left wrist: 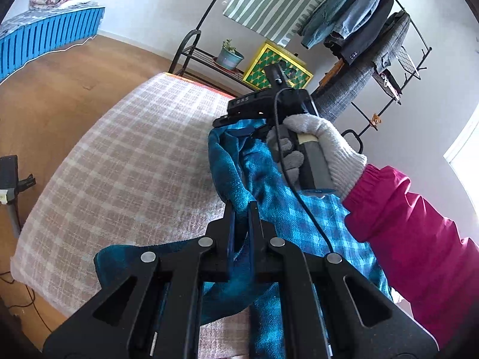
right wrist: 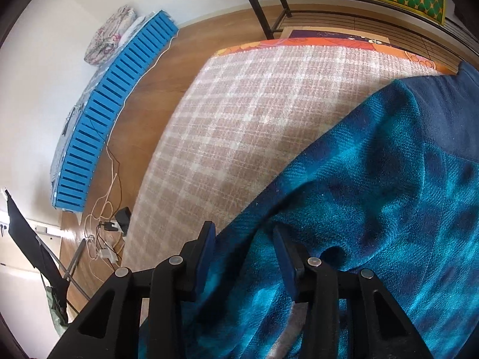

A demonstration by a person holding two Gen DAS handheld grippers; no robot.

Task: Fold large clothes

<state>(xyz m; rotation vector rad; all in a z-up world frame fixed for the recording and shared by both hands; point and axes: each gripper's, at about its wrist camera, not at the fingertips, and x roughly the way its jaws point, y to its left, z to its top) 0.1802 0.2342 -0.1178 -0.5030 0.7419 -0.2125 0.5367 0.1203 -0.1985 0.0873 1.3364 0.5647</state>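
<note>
While the left gripper (left wrist: 241, 209) pinched the teal-and-blue checked fleece garment (left wrist: 269, 185) above the pink plaid blanket (left wrist: 134, 155), the right gripper (right wrist: 244, 239), jaws spread astride its near edge, needed to bite deeper before closing.

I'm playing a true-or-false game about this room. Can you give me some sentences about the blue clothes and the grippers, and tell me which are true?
1. The left gripper is clamped shut on the blue plaid garment. True.
2. The garment lies over a plaid blanket. True.
3. The blanket is solid red. False: it is a beige and white check.
4. The right gripper has nothing between its fingers. False: garment fabric lies between them.
5. The gloved hand has a pink sleeve. True.
6. The potted plant sits on the blanket. False: it stands on a black rack.
</note>
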